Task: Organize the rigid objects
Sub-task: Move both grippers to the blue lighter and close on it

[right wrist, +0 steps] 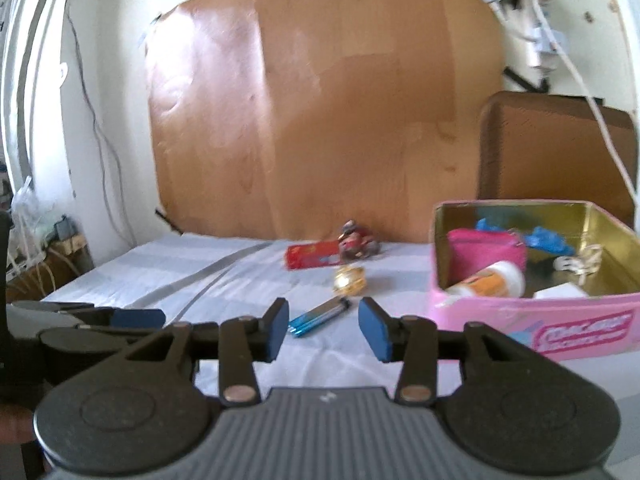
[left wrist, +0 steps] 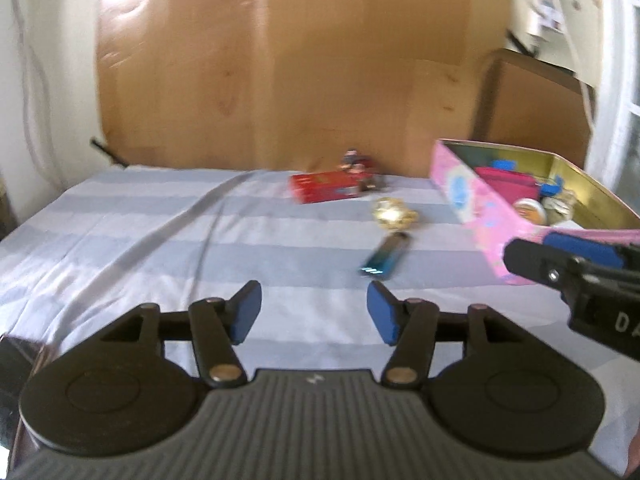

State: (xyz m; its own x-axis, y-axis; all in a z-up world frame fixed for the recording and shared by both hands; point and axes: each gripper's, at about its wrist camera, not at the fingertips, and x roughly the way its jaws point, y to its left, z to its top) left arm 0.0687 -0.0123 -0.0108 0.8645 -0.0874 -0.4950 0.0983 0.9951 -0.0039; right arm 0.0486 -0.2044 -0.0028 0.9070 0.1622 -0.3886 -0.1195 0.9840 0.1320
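A blue lighter (left wrist: 382,258) (right wrist: 320,316) lies on the striped cloth, just beyond both grippers. Behind it sit a gold round trinket (left wrist: 394,213) (right wrist: 350,279), a red flat box (left wrist: 326,187) (right wrist: 312,254) and a small figurine (left wrist: 358,164) (right wrist: 356,240). A pink tin (left wrist: 476,208) (right wrist: 532,320) with gold inside holds a pink pouch (right wrist: 486,254), a white bottle (right wrist: 492,282) and blue bits. My left gripper (left wrist: 314,314) stands open and empty. My right gripper (right wrist: 323,330) is open too, nothing between its pads; it shows at the right of the left wrist view (left wrist: 560,256).
A brown cardboard sheet (left wrist: 304,60) (right wrist: 320,112) leans against the wall behind the table. A brown box (right wrist: 556,152) stands behind the tin. Cables hang on the wall at right (right wrist: 560,52) and left. The striped cloth (left wrist: 120,248) covers the table.
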